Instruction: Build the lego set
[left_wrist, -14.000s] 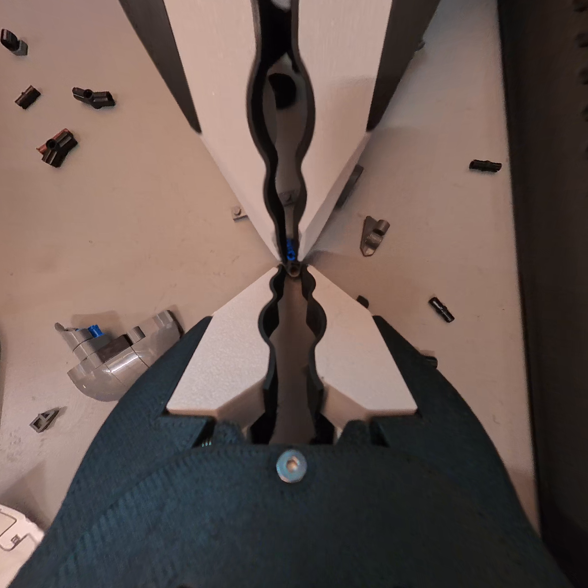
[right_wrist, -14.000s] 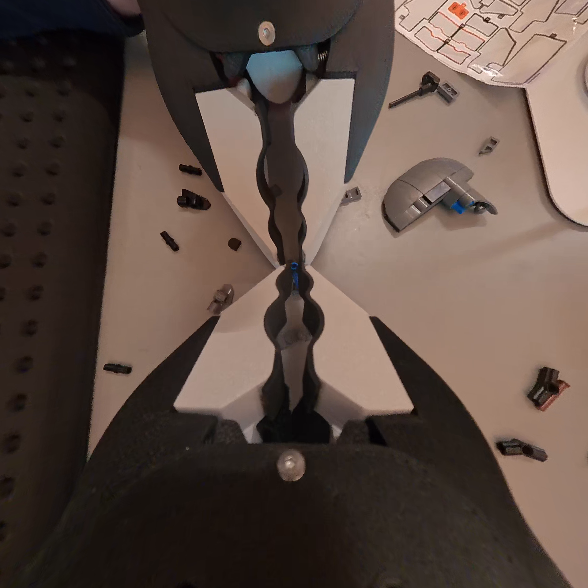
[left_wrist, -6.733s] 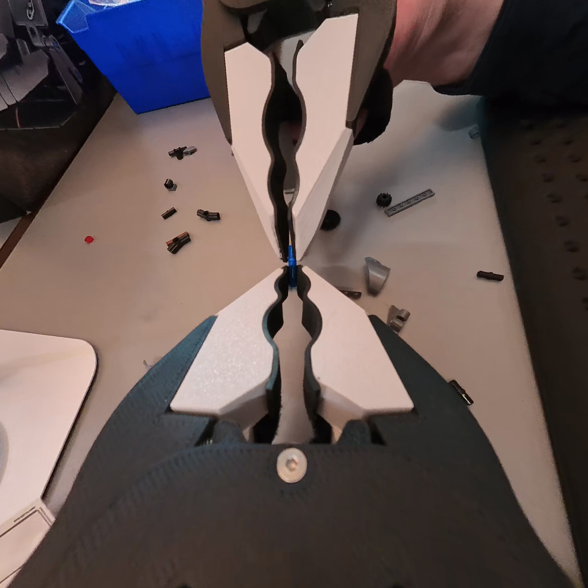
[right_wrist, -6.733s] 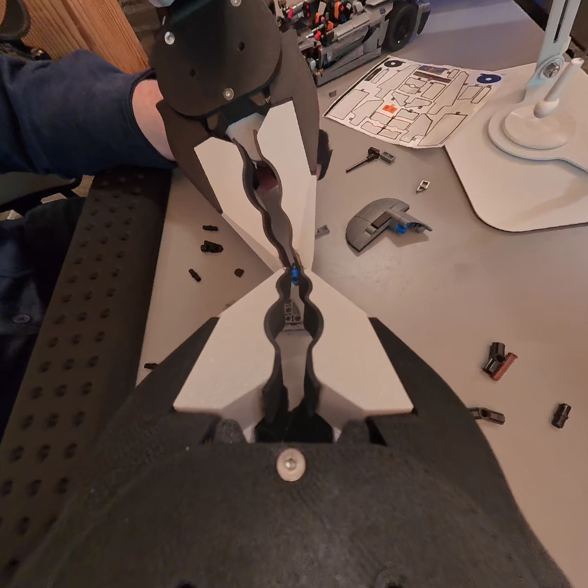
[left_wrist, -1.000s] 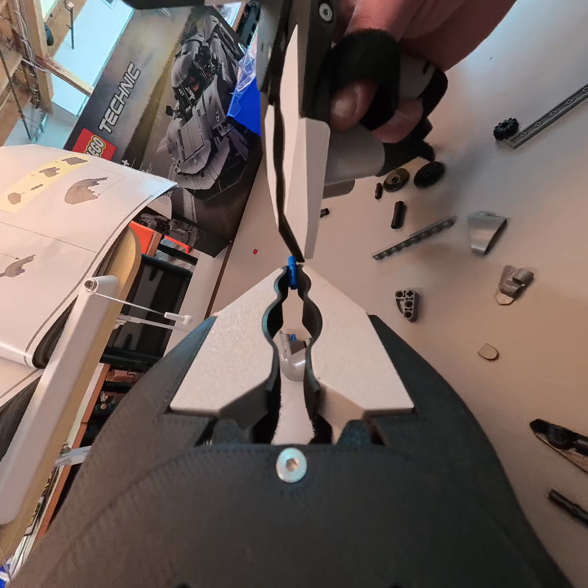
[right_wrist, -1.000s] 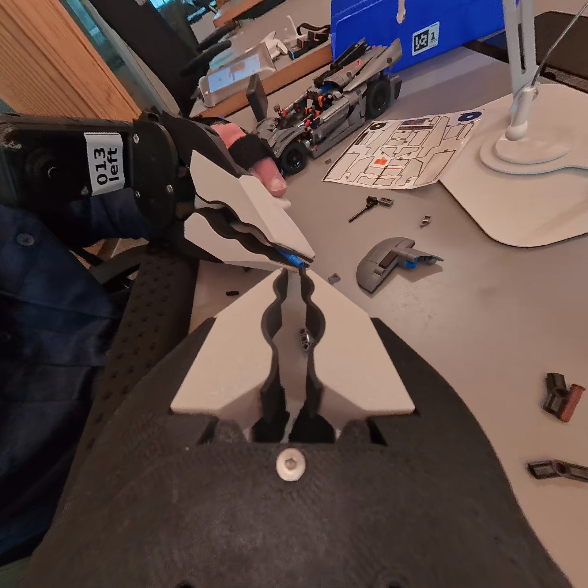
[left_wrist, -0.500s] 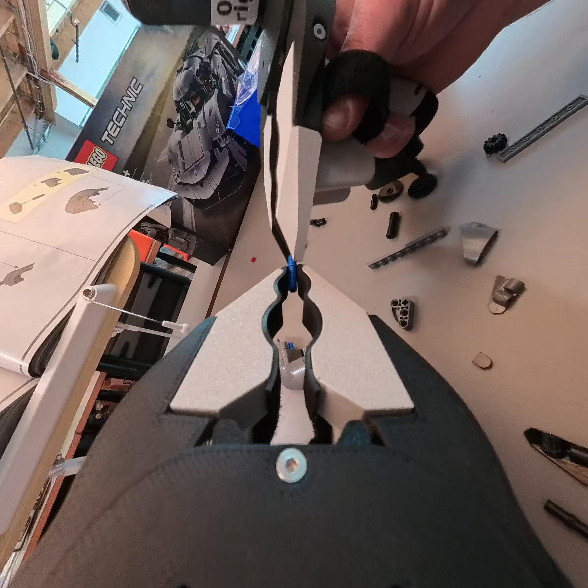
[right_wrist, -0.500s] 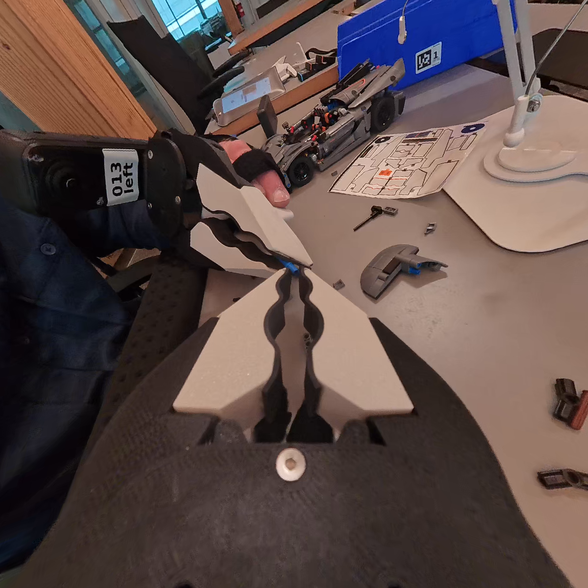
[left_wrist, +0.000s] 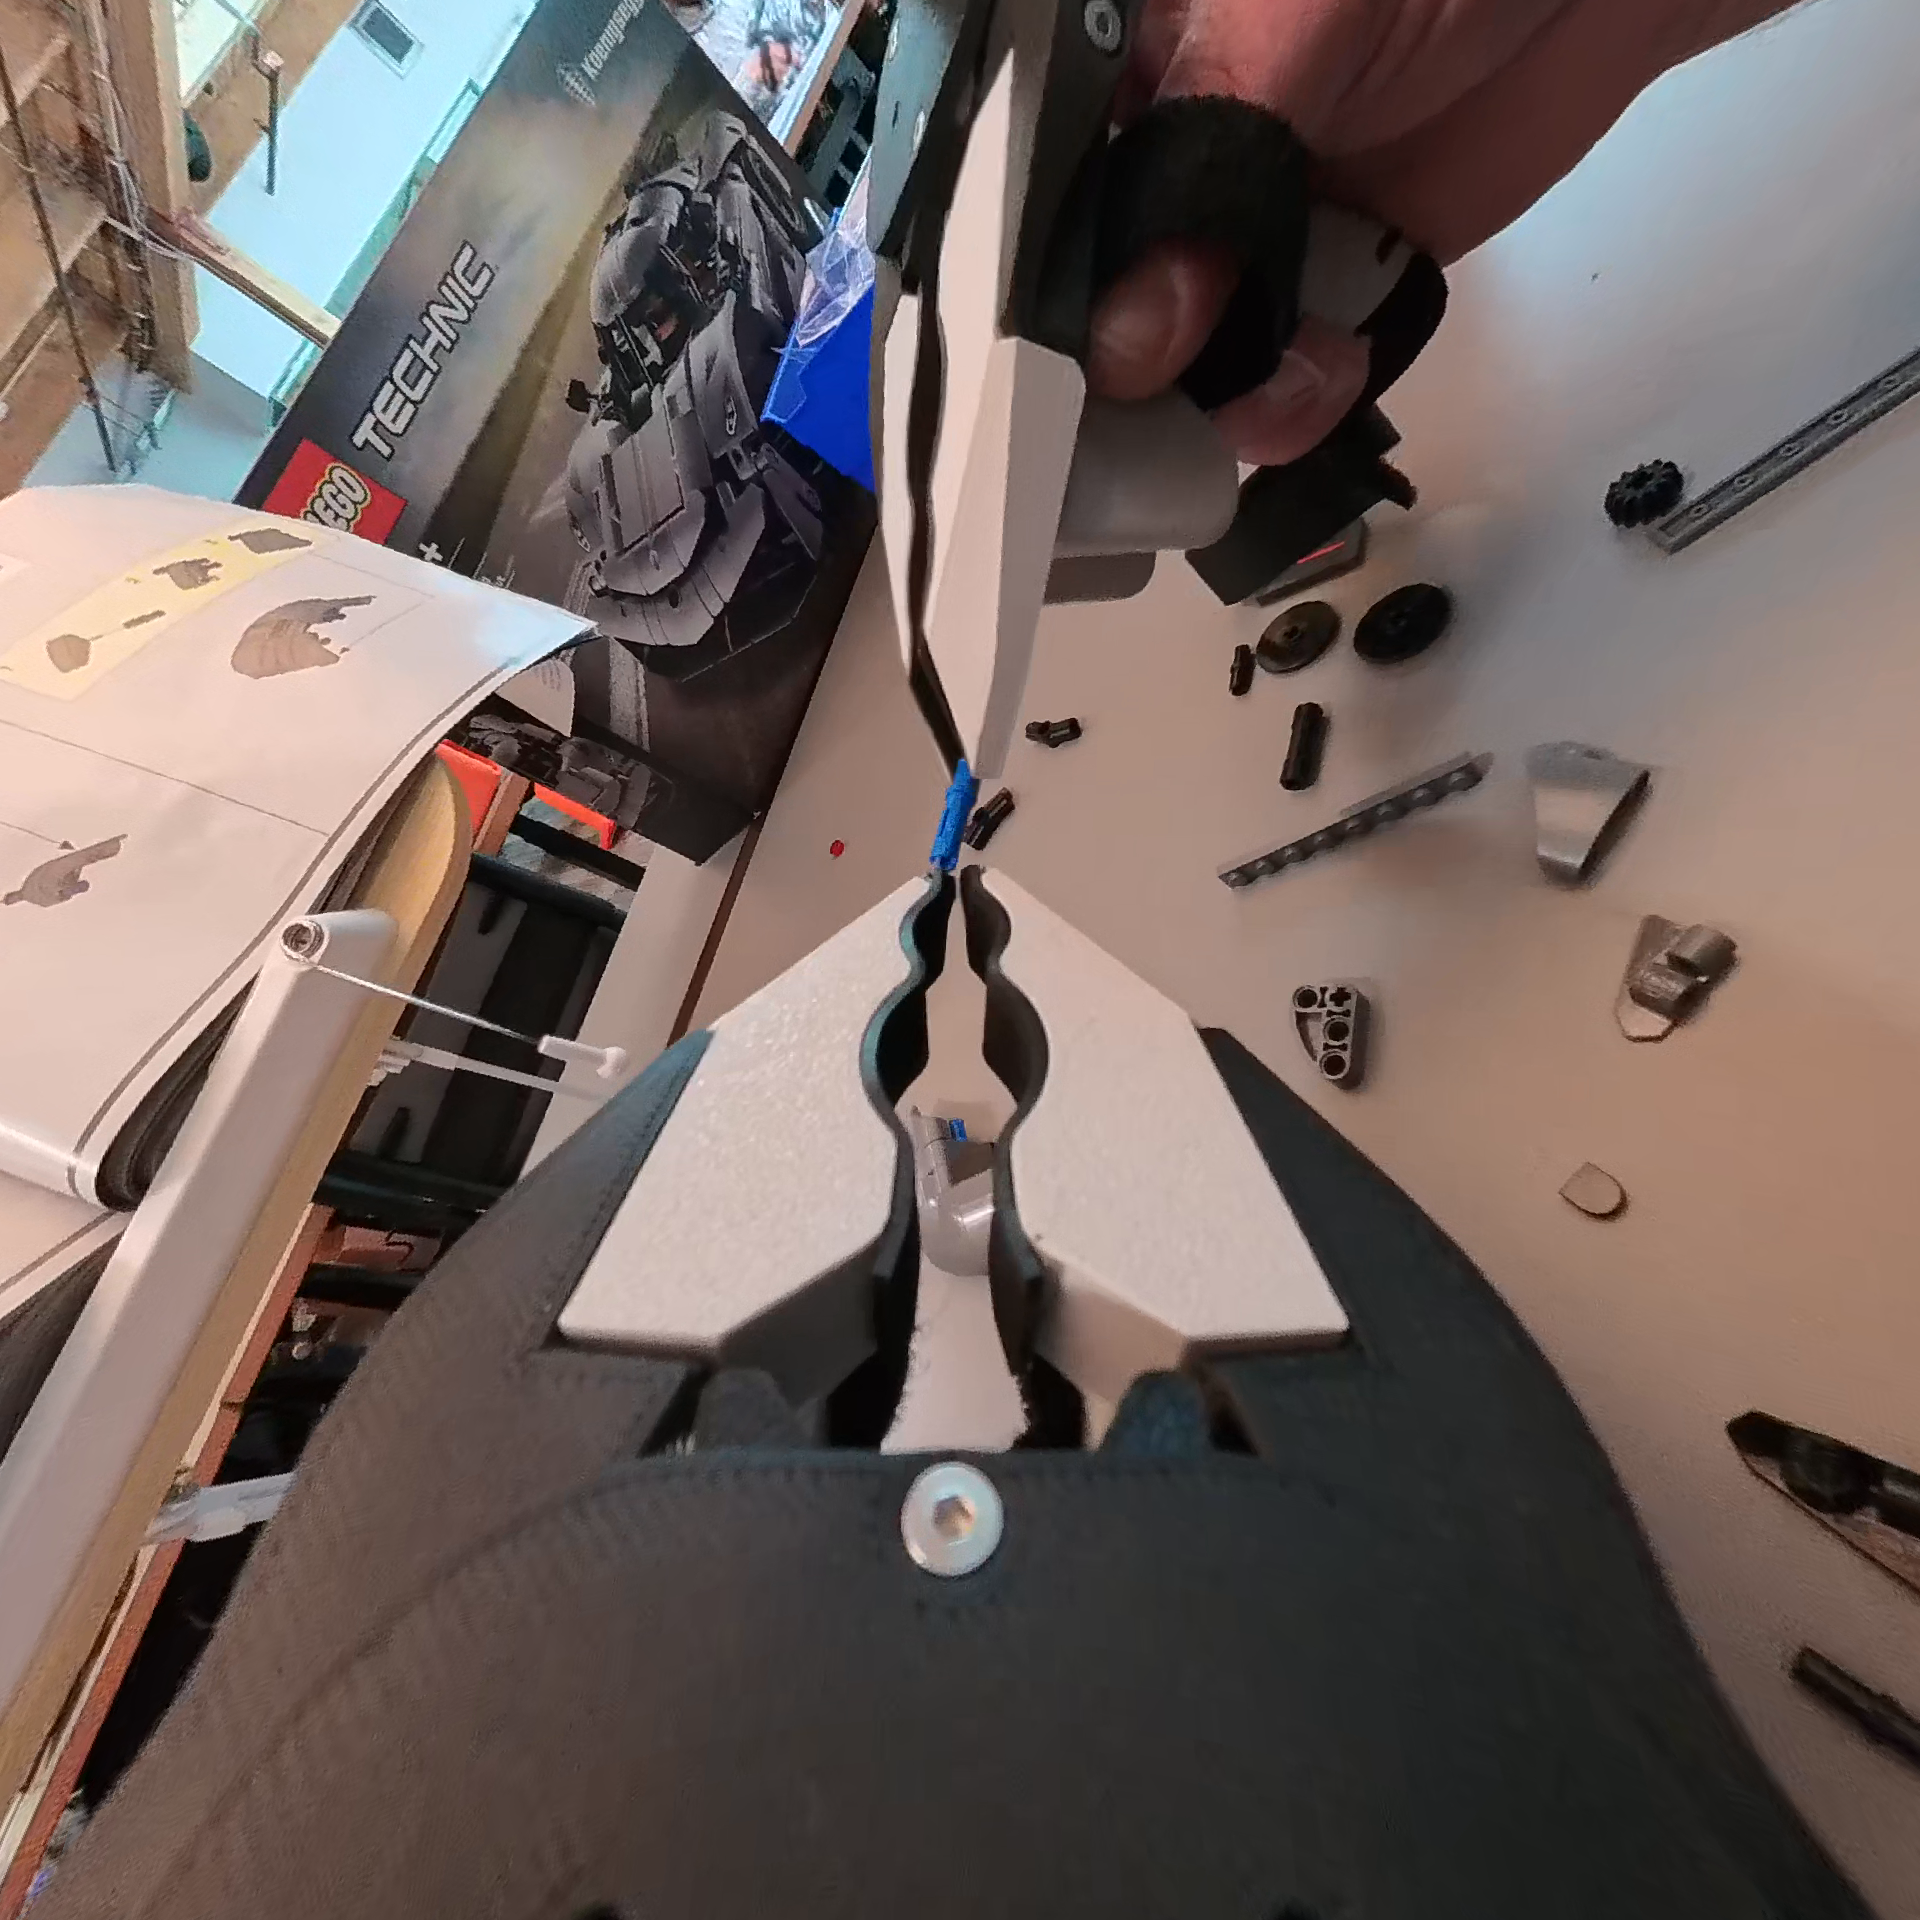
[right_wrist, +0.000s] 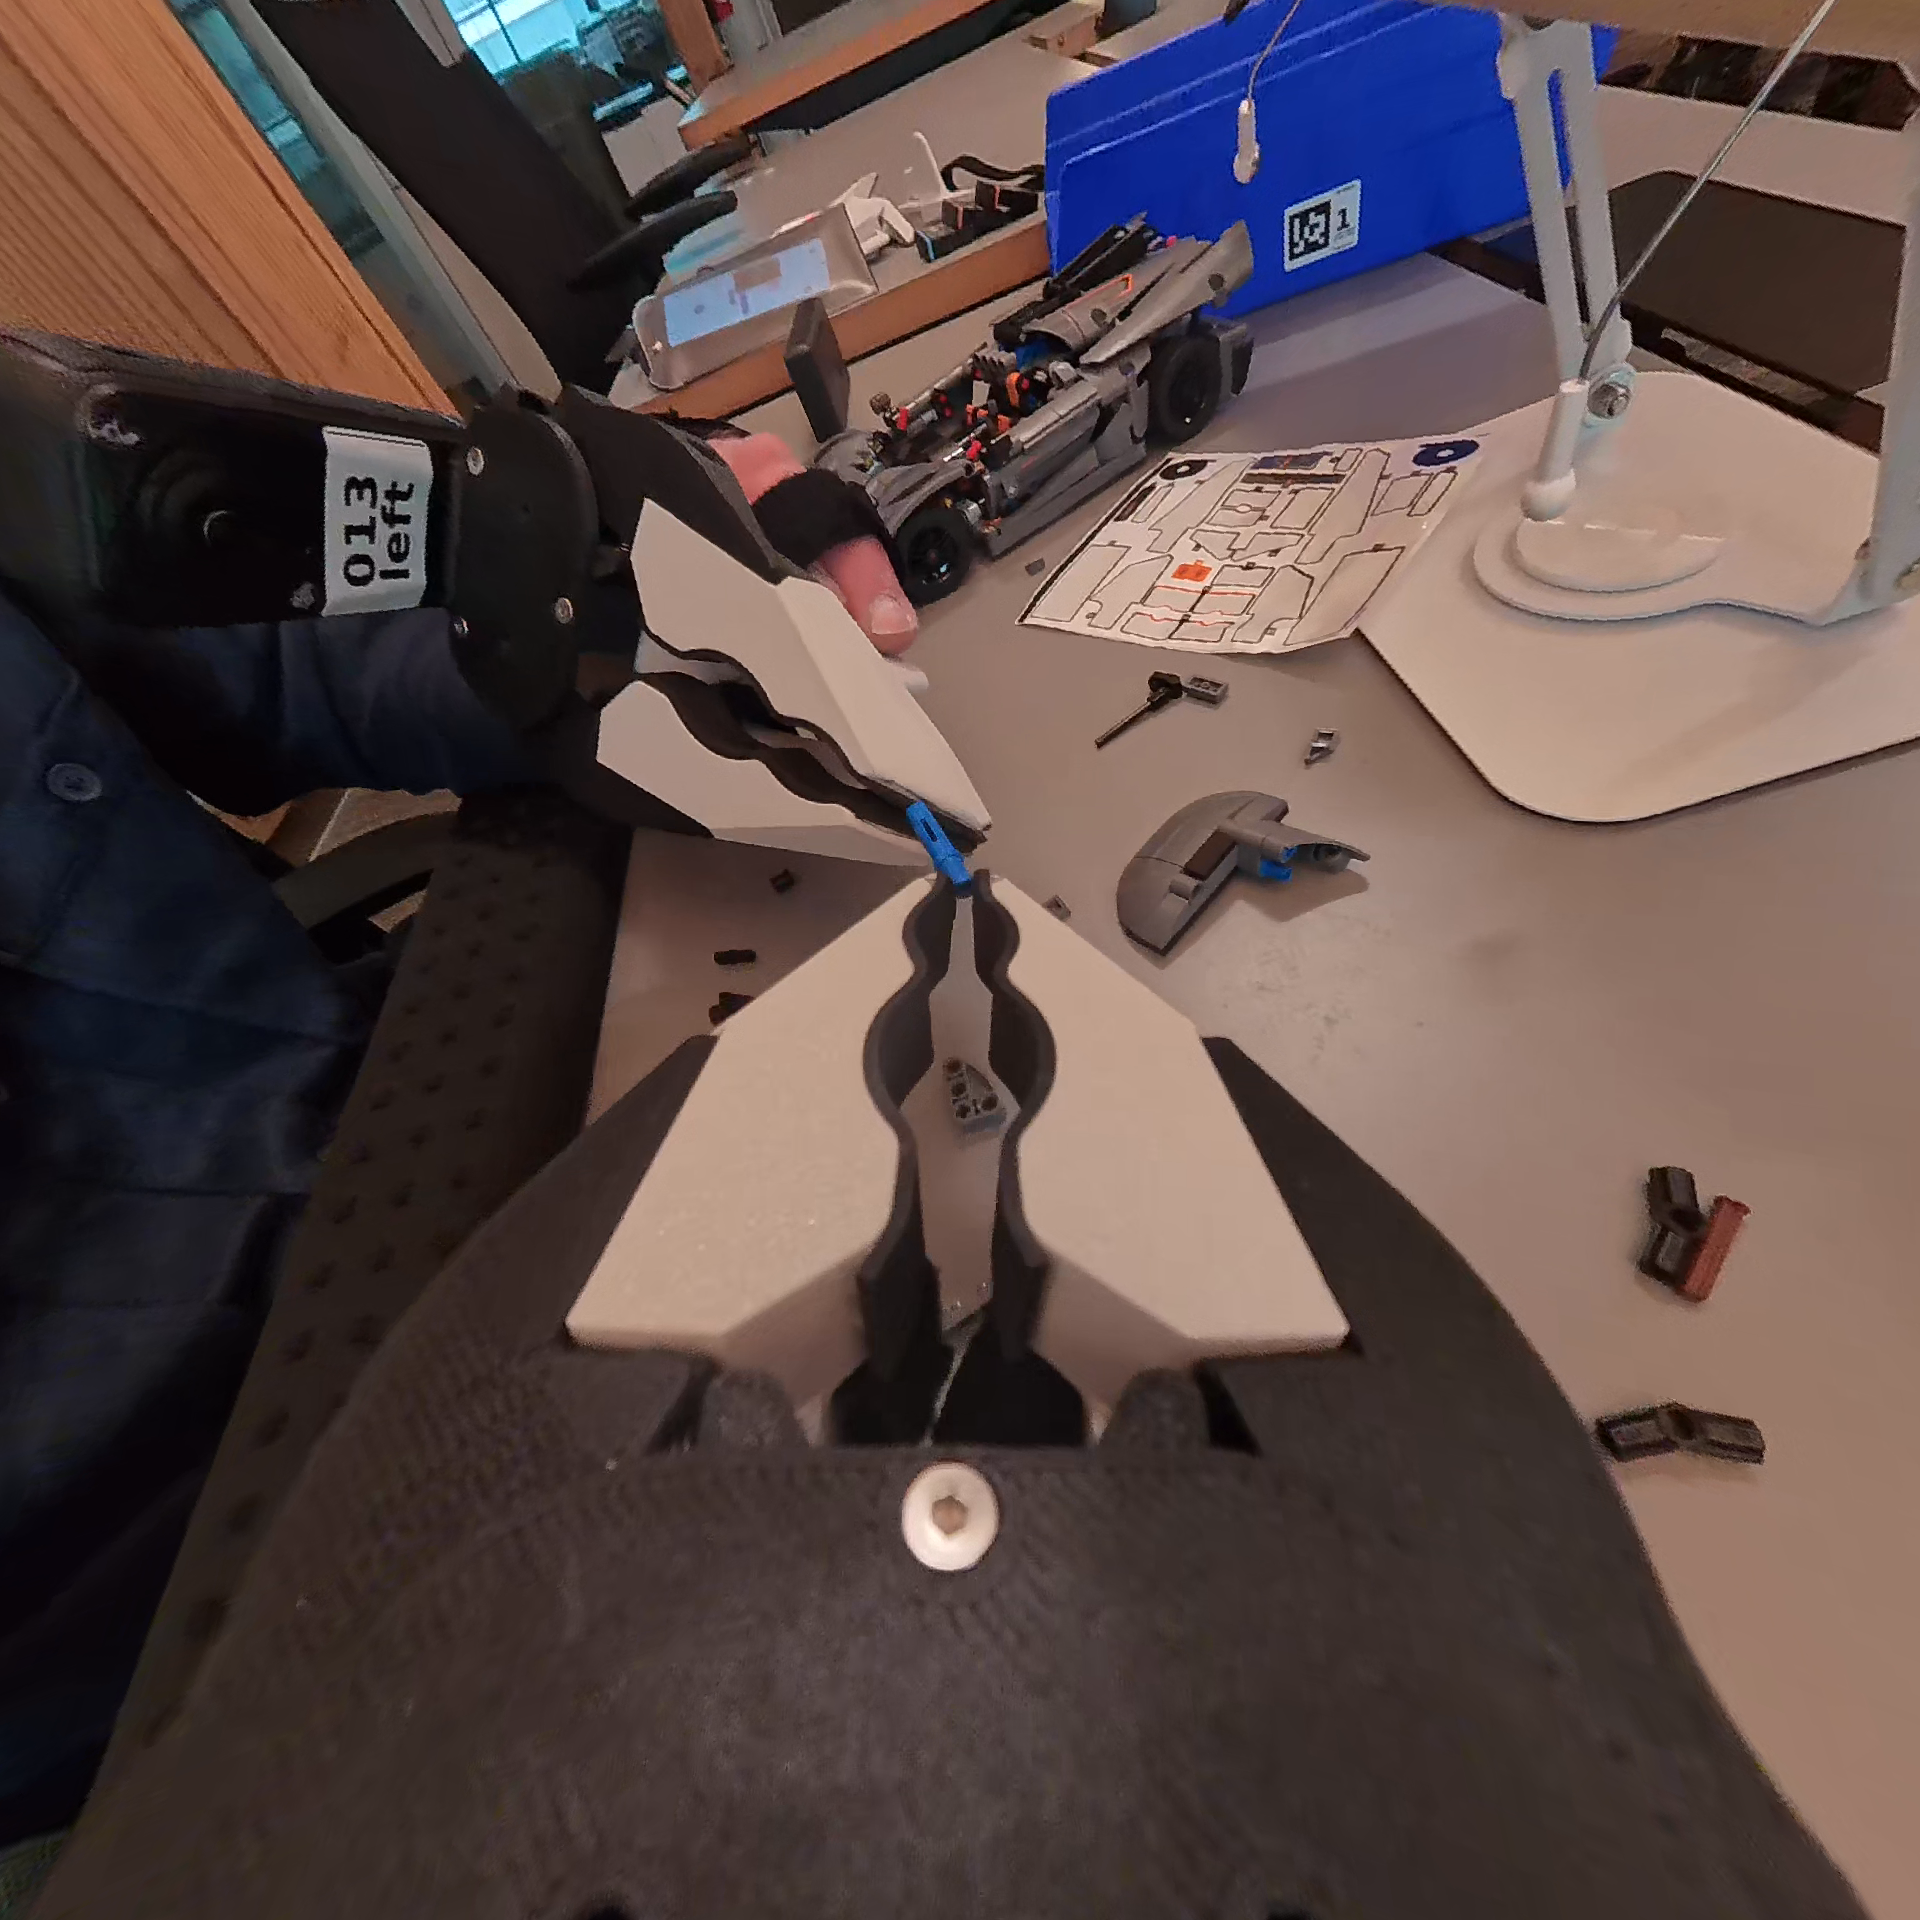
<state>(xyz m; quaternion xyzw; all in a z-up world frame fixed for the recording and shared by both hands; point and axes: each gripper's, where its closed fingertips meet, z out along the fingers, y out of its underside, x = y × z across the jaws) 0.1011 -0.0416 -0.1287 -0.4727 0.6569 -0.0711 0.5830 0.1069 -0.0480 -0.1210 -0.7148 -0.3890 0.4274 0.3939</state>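
I hold two grippers and one blue pin (left_wrist: 953, 816) between them, in the air above the grey table (right_wrist: 1455, 1039). The pin bridges the tips. Its lower end meets the tip of my left gripper (left_wrist: 951, 883), and its upper end meets the tip of my right gripper (right_wrist: 961, 888). In the right wrist view, the pin seems to sit between the left fingers (right_wrist: 831, 665). Both pairs of fingers are drawn in to a thin slit, but I cannot tell which pair actually pinches the pin. On the table I count one part-built grey assembly (right_wrist: 1216, 857) with a blue pin in it, one finished car model (right_wrist: 1049, 416) and one sticker sheet (right_wrist: 1247, 540). The left wrist view also shows two black discs (left_wrist: 1403, 620), one black gear (left_wrist: 1642, 496), two curved grey shells (left_wrist: 1579, 821) and one small grey triangular piece (left_wrist: 1333, 1031).
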